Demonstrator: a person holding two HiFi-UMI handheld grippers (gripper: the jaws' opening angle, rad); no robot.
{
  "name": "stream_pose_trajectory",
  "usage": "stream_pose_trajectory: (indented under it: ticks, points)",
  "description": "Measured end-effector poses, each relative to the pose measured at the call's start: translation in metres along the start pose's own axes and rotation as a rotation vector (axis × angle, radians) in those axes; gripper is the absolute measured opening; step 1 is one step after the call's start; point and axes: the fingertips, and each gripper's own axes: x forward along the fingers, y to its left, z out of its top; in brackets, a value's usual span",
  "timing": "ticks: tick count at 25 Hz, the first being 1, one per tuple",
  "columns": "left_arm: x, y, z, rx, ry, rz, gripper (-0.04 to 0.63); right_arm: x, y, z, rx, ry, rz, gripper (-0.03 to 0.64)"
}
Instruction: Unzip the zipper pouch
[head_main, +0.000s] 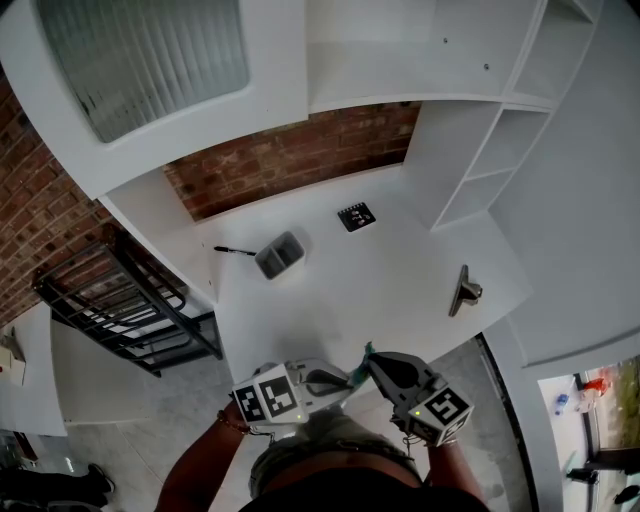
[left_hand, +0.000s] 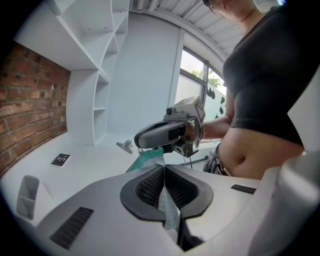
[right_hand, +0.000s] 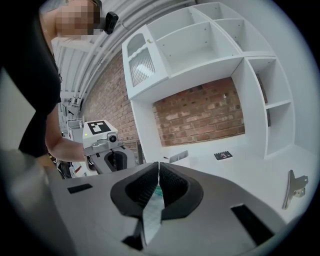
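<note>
Most of the zipper pouch is hiding from us. In the head view only a sliver of teal is showing between the two tools, right at the near edge of the white desk, and the person's body is cutting off everything below it. The zipper itself is not making itself seen in any view, so open or closed is impossible to call.

The left gripper is pressing its jaws together on a pale, mesh-like strip of the pouch. In its own view the teal fabric is bunching just beyond the jaw tips. The right gripper is doing the same from the other side, its jaws clamping a thin strip of that fabric. The two tools are facing each other (nearly tip to tip), each one blocking the other's sight of the pouch.

Further back on the desk, well apart from the action, a small grey tray is lying beside a black pen. A black marker card is sitting near the brick wall, and a metal clip is resting off to the right. White shelves are rising at that side, and a black rack is standing on the left.
</note>
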Motion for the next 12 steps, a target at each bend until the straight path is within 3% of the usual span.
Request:
stream_pose_trajectory:
  ticks: [12]
  points:
    - [0.0,0.005,0.006,-0.014,-0.014,0.011,0.008,-0.011,-0.027,0.0,-0.022,0.009,-0.069,0.006]
